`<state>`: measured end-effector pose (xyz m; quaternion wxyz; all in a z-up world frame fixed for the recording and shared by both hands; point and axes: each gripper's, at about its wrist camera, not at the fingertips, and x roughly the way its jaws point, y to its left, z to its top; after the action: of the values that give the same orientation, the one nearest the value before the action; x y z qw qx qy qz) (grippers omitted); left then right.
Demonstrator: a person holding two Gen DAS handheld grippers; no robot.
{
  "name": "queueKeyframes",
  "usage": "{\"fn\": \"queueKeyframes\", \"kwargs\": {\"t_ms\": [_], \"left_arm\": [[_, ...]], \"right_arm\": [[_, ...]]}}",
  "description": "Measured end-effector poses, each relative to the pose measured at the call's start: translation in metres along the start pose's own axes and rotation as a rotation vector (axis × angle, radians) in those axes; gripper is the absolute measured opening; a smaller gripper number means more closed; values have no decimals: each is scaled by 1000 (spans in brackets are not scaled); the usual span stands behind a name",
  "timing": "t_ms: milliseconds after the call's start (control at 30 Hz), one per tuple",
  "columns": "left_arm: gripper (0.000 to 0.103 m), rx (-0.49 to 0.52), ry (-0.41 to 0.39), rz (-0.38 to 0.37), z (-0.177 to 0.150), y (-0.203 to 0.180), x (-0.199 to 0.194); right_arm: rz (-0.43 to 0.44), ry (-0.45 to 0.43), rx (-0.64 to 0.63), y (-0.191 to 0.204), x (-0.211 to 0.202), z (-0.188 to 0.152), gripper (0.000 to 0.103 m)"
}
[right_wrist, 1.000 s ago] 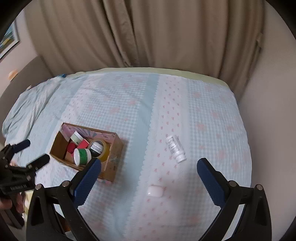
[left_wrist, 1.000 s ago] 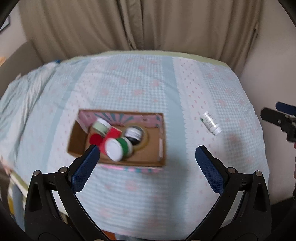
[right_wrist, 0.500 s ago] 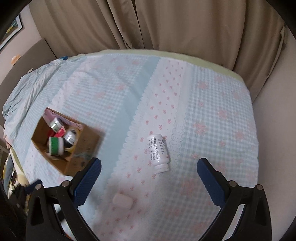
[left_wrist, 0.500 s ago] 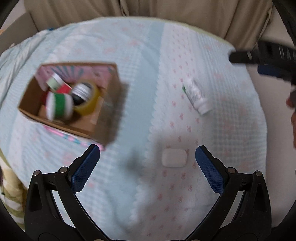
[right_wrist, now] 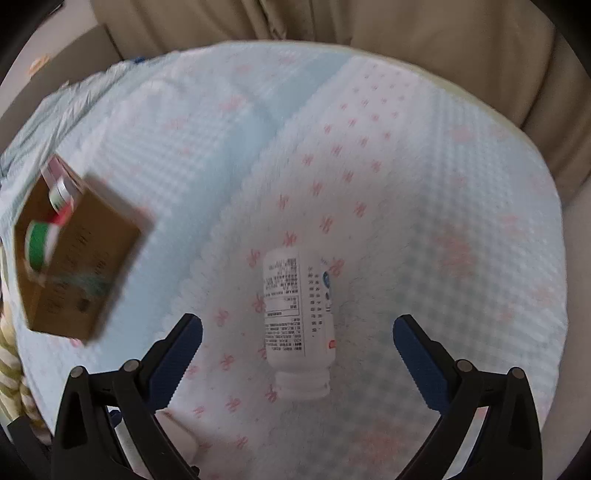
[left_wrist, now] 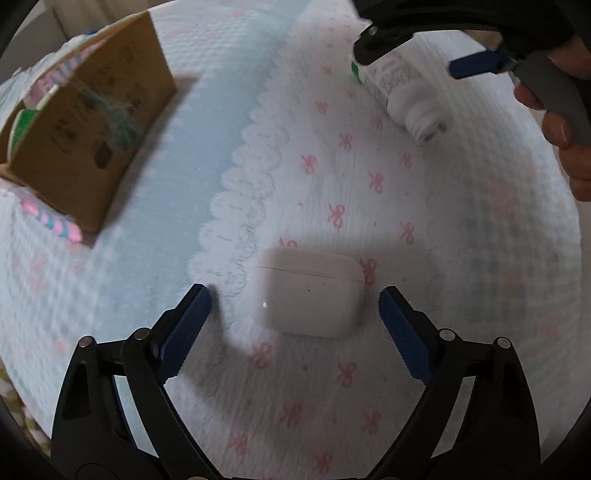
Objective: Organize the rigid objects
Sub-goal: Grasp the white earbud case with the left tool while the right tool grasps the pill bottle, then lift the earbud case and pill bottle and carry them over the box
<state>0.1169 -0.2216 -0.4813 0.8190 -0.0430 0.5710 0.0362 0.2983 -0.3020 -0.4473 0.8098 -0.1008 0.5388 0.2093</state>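
**Closing in on two items atop a patterned bedspread**

Straddling a white earbud case (left_wrist: 312,293), left gripper (left_wrist: 294,301) with blue pads wide on either side, narrowing, neither pad touching it yet. Lying flat on the bedspread (left_wrist: 369,369) beside a scalloped lace seam. Farther up and right, right gripper (right_wrist: 297,332) spread around a white pill bottle (right_wrist: 298,317), jaws just beginning to close, clear gaps on both sides; bottle on its side, cap toward the camera, printed label up. A hand (left_wrist: 570,147) on that gripper's handle, seen from the left wrist. Well off to the left, cardboard box (right_wrist: 79,277) holding a green-banded jar (right_wrist: 38,245) and other blurred containers. Beyond, beige curtains (right_wrist: 369,22).
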Motion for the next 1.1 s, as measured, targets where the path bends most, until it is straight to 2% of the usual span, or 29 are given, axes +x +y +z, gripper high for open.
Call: {"fn": "queueKeyframes", "kwargs": {"t_ms": [33, 200, 233, 267, 300, 367, 433, 800, 933, 1100], "left_arm": [[90, 9, -4, 7, -1, -2, 2], [86, 51, -41, 14, 0, -7, 1], [84, 57, -41, 11, 1, -8, 1], [77, 58, -39, 4, 1, -8, 1], [74, 59, -44, -2, 1, -9, 0], [60, 69, -45, -12, 0, -8, -2], [58, 83, -45, -20, 0, -8, -3], [58, 67, -57, -41, 6, 14, -12], [57, 54, -87, -42, 12, 26, -29], [57, 28, -138, -64, 28, 46, -71]], "right_arm": [[3, 11, -8, 1, 8, -2, 96], [1, 27, -19, 1, 30, -2, 95], [-2, 26, -22, 1, 32, -1, 95], [-6, 27, -23, 2, 35, 1, 94], [-7, 29, -22, 2, 37, 2, 90], [-1, 43, -13, 1, 43, 5, 75], [-16, 61, -13, 1, 49, 7, 47], [-53, 50, 9, 7, 38, 0, 46], [-60, 26, 33, 11, 14, -4, 46], [-69, -20, 68, 16, -32, -6, 46]]}}
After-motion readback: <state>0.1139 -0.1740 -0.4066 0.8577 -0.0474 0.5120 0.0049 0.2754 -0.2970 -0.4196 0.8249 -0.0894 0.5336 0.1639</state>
